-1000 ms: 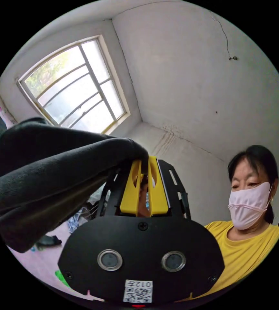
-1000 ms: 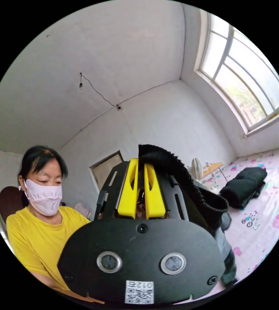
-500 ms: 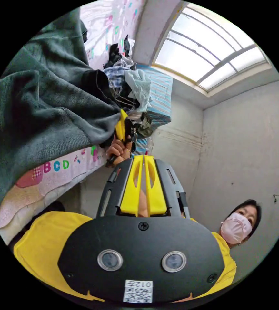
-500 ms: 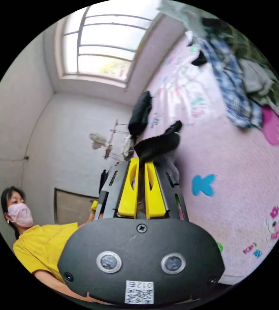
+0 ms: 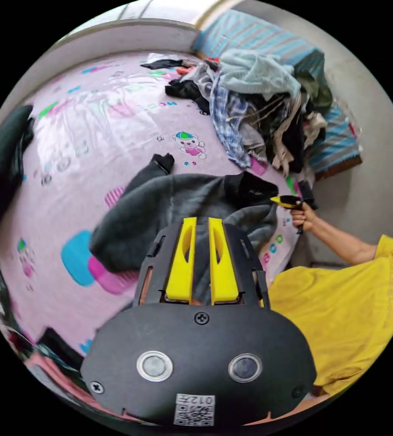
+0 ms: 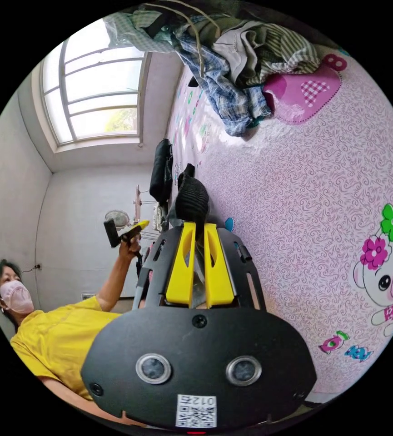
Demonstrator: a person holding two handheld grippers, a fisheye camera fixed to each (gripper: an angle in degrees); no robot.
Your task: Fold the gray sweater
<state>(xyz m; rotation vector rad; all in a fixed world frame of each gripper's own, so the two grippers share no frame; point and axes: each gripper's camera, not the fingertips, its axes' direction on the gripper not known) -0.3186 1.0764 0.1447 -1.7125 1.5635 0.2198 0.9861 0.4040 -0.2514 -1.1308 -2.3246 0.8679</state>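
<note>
Right gripper [image 6: 199, 227] fingers pinch gray sweater [image 5: 178, 209] cuff.

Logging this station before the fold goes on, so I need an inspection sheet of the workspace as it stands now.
Surface: pink patterned bed cover, bare in the middle.
Job's things: gray sweater lying crumpled on the cover, one cuff at the right gripper.
Clutter: heap of mixed clothes at the far end; dark folded garment at the edge.
Grippers: left gripper above the sweater, jaws slightly apart; right gripper shut on the cuff.
Cables: nothing seen.
Surroundings: window, white walls, fan.
</note>
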